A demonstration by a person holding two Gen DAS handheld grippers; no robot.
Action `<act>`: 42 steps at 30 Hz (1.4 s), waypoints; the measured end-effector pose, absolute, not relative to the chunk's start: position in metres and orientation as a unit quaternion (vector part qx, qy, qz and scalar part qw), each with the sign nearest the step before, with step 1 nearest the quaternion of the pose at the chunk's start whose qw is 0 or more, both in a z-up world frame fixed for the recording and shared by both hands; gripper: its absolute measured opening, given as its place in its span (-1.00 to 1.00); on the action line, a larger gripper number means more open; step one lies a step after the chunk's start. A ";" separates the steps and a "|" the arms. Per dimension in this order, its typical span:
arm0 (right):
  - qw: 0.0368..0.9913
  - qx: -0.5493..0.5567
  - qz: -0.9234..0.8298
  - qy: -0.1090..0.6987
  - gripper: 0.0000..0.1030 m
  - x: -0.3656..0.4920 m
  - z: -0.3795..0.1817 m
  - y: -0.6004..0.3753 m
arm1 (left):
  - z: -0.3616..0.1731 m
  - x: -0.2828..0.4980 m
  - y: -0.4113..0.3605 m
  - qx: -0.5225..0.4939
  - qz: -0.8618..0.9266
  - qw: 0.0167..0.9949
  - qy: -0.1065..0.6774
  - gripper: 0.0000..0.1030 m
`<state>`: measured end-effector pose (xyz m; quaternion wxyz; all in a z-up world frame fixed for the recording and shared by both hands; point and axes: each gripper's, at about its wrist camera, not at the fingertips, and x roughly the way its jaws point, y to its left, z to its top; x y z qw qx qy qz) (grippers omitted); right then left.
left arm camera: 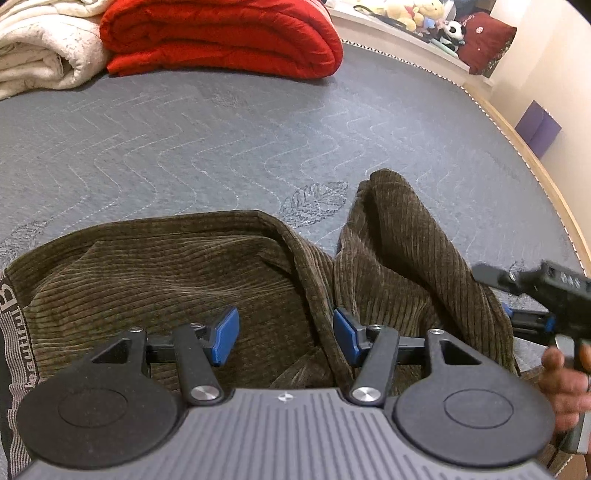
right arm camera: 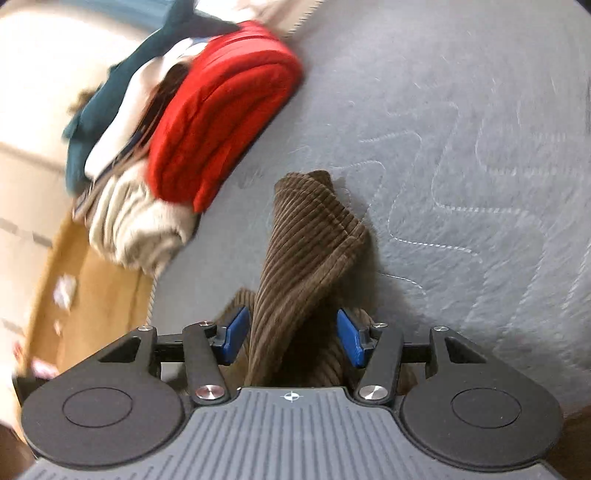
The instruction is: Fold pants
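Brown corduroy pants [left arm camera: 177, 273] lie crumpled on the grey quilted mattress [left arm camera: 184, 140], with the lettered waistband [left arm camera: 11, 325] at the left. My left gripper [left arm camera: 286, 336] is open just above the pants, a raised fold running between its blue pads. My right gripper [right arm camera: 291, 336] is open, with a twisted pant leg [right arm camera: 310, 251] standing up between its pads; the pads do not press it. The right gripper also shows at the right edge of the left wrist view [left arm camera: 535, 306].
A folded red blanket [left arm camera: 221, 37] and a cream blanket [left arm camera: 40, 51] lie at the far side of the mattress. Stuffed toys [left arm camera: 417, 14] sit on a ledge beyond. The mattress edge [left arm camera: 524, 155] curves at right. A stack of clothes [right arm camera: 122, 122] lies beside the red blanket.
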<state>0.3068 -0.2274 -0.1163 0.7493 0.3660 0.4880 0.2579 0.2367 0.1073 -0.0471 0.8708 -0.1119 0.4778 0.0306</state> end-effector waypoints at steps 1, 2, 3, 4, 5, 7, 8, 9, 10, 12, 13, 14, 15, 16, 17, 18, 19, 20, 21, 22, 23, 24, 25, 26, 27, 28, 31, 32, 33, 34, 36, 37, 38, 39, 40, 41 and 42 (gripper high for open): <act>0.741 0.382 0.252 0.491 0.00 0.310 -0.121 -0.228 | -0.048 0.237 0.109 -0.113 0.032 0.871 0.478 0.21; 0.731 0.403 0.245 0.492 -0.24 0.313 -0.127 -0.227 | -0.047 0.237 0.109 -0.113 0.033 0.870 0.478 0.21; 0.718 0.428 0.240 0.493 -0.33 0.316 -0.134 -0.226 | -0.048 0.238 0.110 -0.113 0.033 0.870 0.478 0.21; 0.709 0.445 0.233 0.494 -0.49 0.319 -0.140 -0.223 | -0.048 0.238 0.111 -0.112 0.034 0.870 0.478 0.21; 0.703 0.460 0.226 0.493 -0.72 0.320 -0.142 -0.222 | -0.048 0.239 0.112 -0.113 0.034 0.871 0.477 0.21; 0.699 0.479 0.225 0.481 -0.75 0.322 -0.142 -0.218 | -0.049 0.240 0.115 -0.111 0.036 0.872 0.476 0.21; 0.698 0.486 0.232 0.472 -0.78 0.322 -0.136 -0.217 | -0.049 0.240 0.115 -0.111 0.037 0.873 0.474 0.21; 0.702 0.489 0.244 0.457 -0.78 0.322 -0.128 -0.215 | -0.049 0.241 0.115 -0.110 0.035 0.874 0.472 0.21; 0.710 0.488 0.250 0.442 -0.79 0.324 -0.121 -0.216 | -0.049 0.241 0.115 -0.110 0.032 0.875 0.470 0.21; 0.734 0.497 0.250 0.390 -0.80 0.323 -0.096 -0.228 | -0.047 0.241 0.113 -0.111 0.018 0.881 0.460 0.21; 0.748 0.511 0.238 0.350 -0.80 0.321 -0.084 -0.241 | -0.046 0.241 0.111 -0.110 0.007 0.884 0.454 0.21; 0.762 0.534 0.215 0.296 -0.80 0.317 -0.071 -0.264 | -0.045 0.241 0.108 -0.107 -0.004 0.888 0.448 0.21; 0.776 0.553 0.182 0.241 -0.81 0.309 -0.060 -0.287 | -0.044 0.240 0.104 -0.102 -0.015 0.891 0.443 0.21; 0.801 0.558 0.130 0.175 -0.81 0.297 -0.050 -0.311 | -0.044 0.240 0.100 -0.096 -0.031 0.893 0.438 0.21; 0.831 0.540 0.065 0.118 -0.80 0.282 -0.039 -0.333 | -0.044 0.240 0.095 -0.088 -0.048 0.894 0.436 0.21; 0.855 0.512 0.006 0.082 -0.80 0.271 -0.032 -0.352 | -0.045 0.241 0.090 -0.083 -0.065 0.894 0.436 0.21; 0.867 0.492 -0.039 0.072 -0.80 0.265 -0.030 -0.366 | -0.048 0.242 0.086 -0.085 -0.078 0.891 0.439 0.21; 0.873 0.467 -0.098 0.098 -0.79 0.267 -0.033 -0.382 | -0.052 0.242 0.083 -0.090 -0.089 0.886 0.445 0.21; 0.874 0.443 -0.135 0.149 -0.74 0.275 -0.041 -0.392 | -0.056 0.244 0.080 -0.095 -0.099 0.881 0.452 0.21; 0.872 0.423 -0.152 0.196 -0.70 0.284 -0.051 -0.399 | -0.061 0.245 0.076 -0.095 -0.106 0.876 0.461 0.21; 0.862 0.412 -0.162 0.247 -0.68 0.292 -0.068 -0.407 | -0.066 0.246 0.072 -0.087 -0.108 0.873 0.468 0.21; 0.849 0.413 -0.171 0.281 -0.65 0.295 -0.083 -0.412 | -0.070 0.247 0.068 -0.076 -0.109 0.871 0.472 0.21; 0.834 0.423 -0.176 0.309 -0.56 0.297 -0.097 -0.418 | -0.075 0.248 0.063 -0.062 -0.111 0.869 0.478 0.21; 0.817 0.441 -0.173 0.328 -0.49 0.298 -0.110 -0.423 | -0.081 0.249 0.059 -0.053 -0.113 0.866 0.485 0.24; 0.801 0.460 -0.175 0.342 -0.46 0.297 -0.121 -0.429 | -0.088 0.251 0.056 -0.045 -0.117 0.860 0.495 0.33; 0.790 0.472 -0.181 0.346 -0.44 0.295 -0.127 -0.433 | -0.093 0.253 0.053 -0.038 -0.118 0.856 0.502 0.36; 0.776 0.494 -0.202 0.335 -0.20 0.291 -0.137 -0.449 | -0.110 0.258 0.046 -0.008 -0.116 0.845 0.523 0.38; 0.774 0.499 -0.207 0.331 -0.15 0.291 -0.140 -0.450 | -0.115 0.259 0.044 0.001 -0.116 0.841 0.528 0.39; 0.771 0.504 -0.211 0.326 -0.14 0.291 -0.142 -0.455 | -0.121 0.259 0.042 0.012 -0.114 0.839 0.533 0.39; 0.769 0.510 -0.212 0.321 -0.14 0.293 -0.145 -0.458 | -0.126 0.258 0.041 0.023 -0.110 0.836 0.537 0.38; 0.764 0.530 -0.201 0.307 -0.15 0.297 -0.155 -0.465 | -0.135 0.259 0.040 0.046 -0.102 0.831 0.545 0.32; 0.763 0.539 -0.195 0.299 -0.15 0.300 -0.158 -0.468 | -0.138 0.259 0.040 0.055 -0.099 0.830 0.547 0.23; 0.764 0.543 -0.188 0.295 -0.15 0.303 -0.160 -0.473 | -0.139 0.258 0.041 0.061 -0.098 0.830 0.546 -0.05; 0.765 0.544 -0.183 0.291 -0.15 0.308 -0.165 -0.473 | -0.136 0.256 0.041 0.063 -0.101 0.830 0.546 -0.44; 0.767 0.546 -0.178 0.288 -0.15 0.311 -0.168 -0.476 | -0.133 0.255 0.044 0.060 -0.110 0.829 0.545 -0.62; 0.768 0.546 -0.174 0.286 -0.15 0.315 -0.169 -0.481 | -0.129 0.254 0.046 0.061 -0.113 0.830 0.543 -0.71; 0.770 0.545 -0.170 0.284 -0.17 0.315 -0.168 -0.489 | -0.123 0.252 0.047 0.070 -0.115 0.833 0.536 -0.79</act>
